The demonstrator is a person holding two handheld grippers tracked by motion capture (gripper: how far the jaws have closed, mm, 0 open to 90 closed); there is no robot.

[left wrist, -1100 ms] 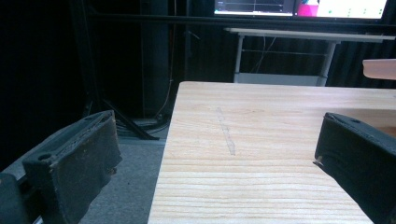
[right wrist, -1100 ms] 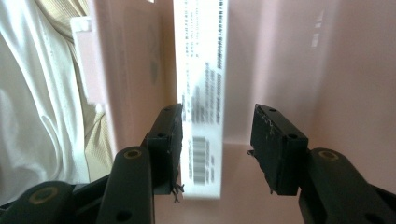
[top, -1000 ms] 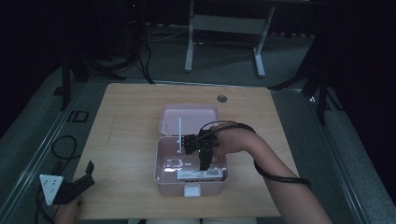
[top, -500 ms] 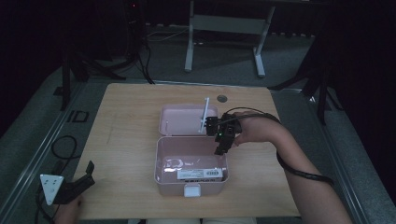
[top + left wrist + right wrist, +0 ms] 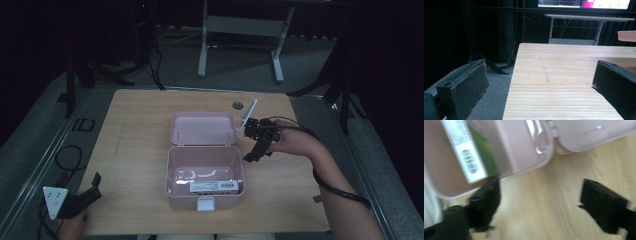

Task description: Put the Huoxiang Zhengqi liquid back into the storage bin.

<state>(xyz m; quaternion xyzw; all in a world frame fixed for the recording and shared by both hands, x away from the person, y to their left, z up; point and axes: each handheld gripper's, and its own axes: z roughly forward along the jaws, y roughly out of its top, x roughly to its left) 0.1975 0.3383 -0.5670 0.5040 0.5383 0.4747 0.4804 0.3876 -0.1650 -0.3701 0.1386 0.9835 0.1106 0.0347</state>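
Observation:
An open pink box (image 5: 171,172) stands mid-table, its lid (image 5: 202,129) laid flat behind it. A flat green-and-white carton (image 5: 207,186) with a barcode lies inside, near the front wall. My right gripper (image 5: 257,152) hovers just right of the box, open and holding nothing. In the right gripper view the jaws (image 5: 540,192) spread wide over bare wood, with the box's corner (image 5: 544,152) and the carton (image 5: 465,152) above them. My left gripper (image 5: 87,195) rests at the table's front left corner, open and empty, with its jaws (image 5: 539,72) facing across the tabletop.
The wooden table (image 5: 135,125) has a round grommet (image 5: 237,105) at its back edge. A cable (image 5: 65,155) loops on the grey floor strip to the left. A metal stand (image 5: 240,30) sits beyond the table in the dark.
The right gripper has lifted out of the box, swung over the lid's right end, and now sits beside the box's right side. The left gripper has stayed put.

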